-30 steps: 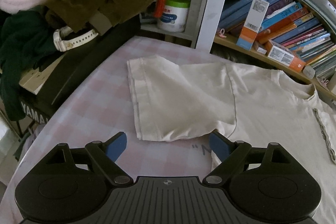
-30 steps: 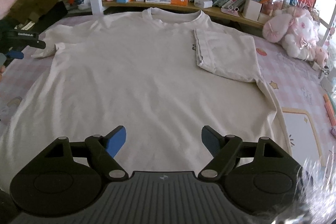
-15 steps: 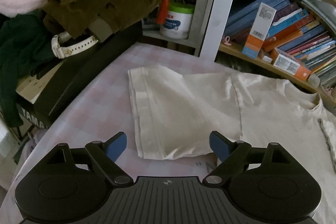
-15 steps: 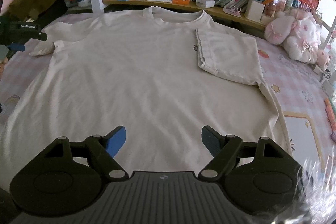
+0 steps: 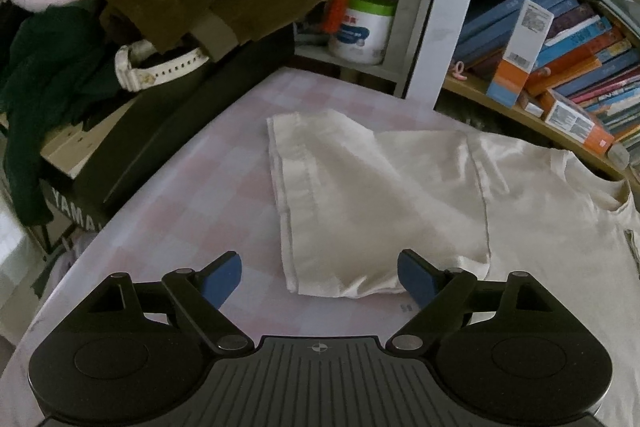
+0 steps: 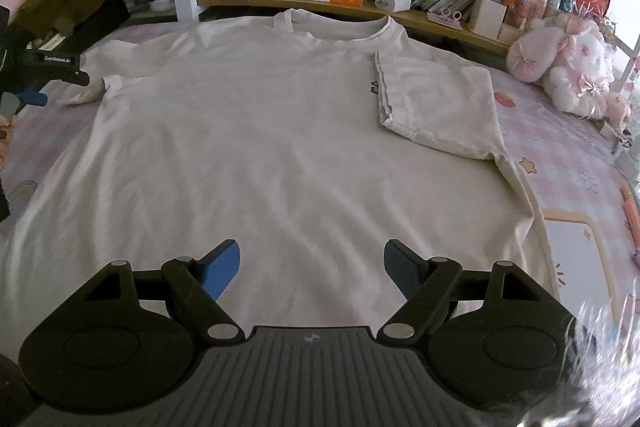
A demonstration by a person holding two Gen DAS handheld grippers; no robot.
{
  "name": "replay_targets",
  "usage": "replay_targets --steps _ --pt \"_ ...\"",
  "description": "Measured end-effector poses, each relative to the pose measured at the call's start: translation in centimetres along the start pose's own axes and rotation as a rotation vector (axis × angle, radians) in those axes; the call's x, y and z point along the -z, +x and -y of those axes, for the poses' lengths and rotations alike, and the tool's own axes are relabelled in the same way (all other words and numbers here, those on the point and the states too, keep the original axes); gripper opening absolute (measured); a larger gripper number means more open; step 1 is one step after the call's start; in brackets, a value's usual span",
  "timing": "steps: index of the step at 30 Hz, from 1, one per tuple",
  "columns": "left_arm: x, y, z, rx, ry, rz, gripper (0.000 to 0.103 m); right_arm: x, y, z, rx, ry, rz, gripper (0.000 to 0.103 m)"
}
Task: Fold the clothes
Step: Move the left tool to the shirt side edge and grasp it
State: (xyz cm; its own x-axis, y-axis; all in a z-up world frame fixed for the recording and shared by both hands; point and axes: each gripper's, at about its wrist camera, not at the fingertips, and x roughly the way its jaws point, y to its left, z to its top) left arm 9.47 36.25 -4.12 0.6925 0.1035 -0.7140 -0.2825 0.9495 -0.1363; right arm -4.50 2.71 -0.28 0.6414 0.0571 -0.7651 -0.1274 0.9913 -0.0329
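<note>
The cream T-shirt (image 6: 256,155) lies spread flat on the pink checked bed (image 5: 208,203), collar toward the bookshelf (image 6: 400,7); its right sleeve (image 6: 436,107) is already turned in over the chest, while the left sleeve (image 5: 360,203) still lies out flat; so the folding looks barely begun; the left gripper (image 5: 320,277) hangs just short of that sleeve, fingers wide and empty; the right gripper (image 6: 312,269) hovers over the hem, fingers likewise wide, holding nothing.

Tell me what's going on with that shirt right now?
Both tongs open, empty: left, right. T-shirt flat, right sleeve folded in, left sleeve still out. Nothing in the way.
</note>
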Motion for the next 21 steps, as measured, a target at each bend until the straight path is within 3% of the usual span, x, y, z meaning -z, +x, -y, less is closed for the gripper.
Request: replay_targets --steps 14,21 --pt "0.5 -1.0 -0.5 0.039 -0.052 0.023 0.085 0.2 -0.1 -0.3 -0.023 -0.017 -0.006 0.078" --pt "0.7 -0.2 -1.9 0.092 -0.222 -0.003 0.072 0.2 0.3 -0.7 -0.042 -0.033 -0.029 0.078"
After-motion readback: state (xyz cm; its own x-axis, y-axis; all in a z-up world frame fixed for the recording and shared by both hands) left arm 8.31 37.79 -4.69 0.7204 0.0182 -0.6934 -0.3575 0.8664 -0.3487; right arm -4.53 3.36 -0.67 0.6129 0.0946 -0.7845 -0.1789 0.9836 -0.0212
